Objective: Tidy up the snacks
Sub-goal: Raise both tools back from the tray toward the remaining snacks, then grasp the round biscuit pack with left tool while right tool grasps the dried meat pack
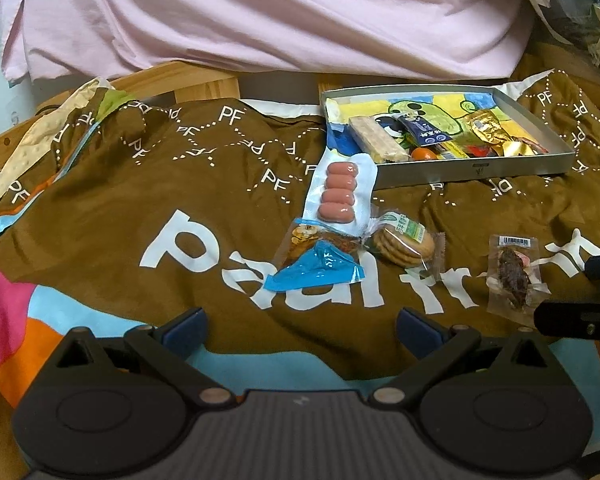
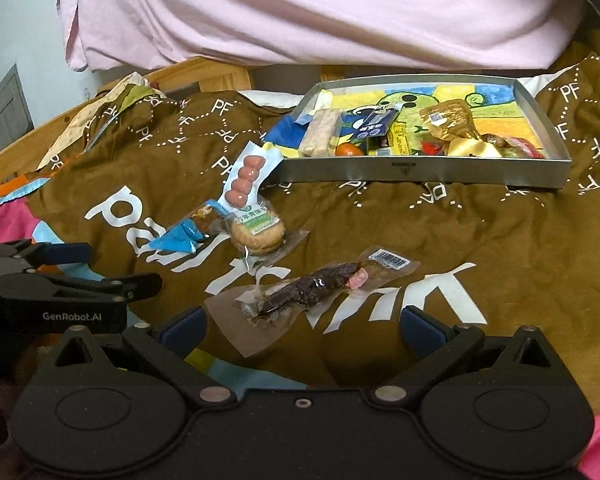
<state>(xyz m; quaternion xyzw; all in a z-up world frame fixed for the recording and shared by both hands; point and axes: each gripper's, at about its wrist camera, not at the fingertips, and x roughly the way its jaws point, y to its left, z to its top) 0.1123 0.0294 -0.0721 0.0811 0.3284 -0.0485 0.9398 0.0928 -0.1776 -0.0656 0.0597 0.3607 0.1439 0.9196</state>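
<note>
1. Brown printed cloth (image 1: 204,184) covered the whole work surface, with a pink sheet (image 1: 260,12) bunched along its far side and a wooden frame (image 1: 204,84) showing between them.
2. On the cloth sat a shallow metal tray (image 2: 420,170), far and to the right, its floor printed with a bright cartoon.
3. Inside the tray lay a pale bar (image 2: 320,132), a dark blue packet (image 2: 374,122), a yellow packet (image 2: 400,140), a small orange fruit (image 2: 348,149) against the near wall, and gold wrappers (image 2: 452,120) toward the right end.
4. The tray's far right corner held bare floor.
5. Just outside the tray's near left corner lay a sausage pack (image 1: 340,192), four pink links in clear film, its far end touching the tray.
6. Nearer than that sat a blue-ended snack bag (image 1: 320,256) and a biscuit pack (image 1: 404,240), side by side and touching.
7. A dried meat pack (image 2: 316,284) lay apart from those, nearest the right gripper and just ahead of its fingers.
8. Between the meat pack and the tray wall the cloth was open.
9. The right gripper (image 2: 303,326) had its fingers spread wide and held nothing.
10. The left gripper (image 1: 302,322) was likewise spread wide and empty, over the white lettering left of the loose snacks.
11. Each gripper showed at the edge of the other's view, close alongside.
</note>
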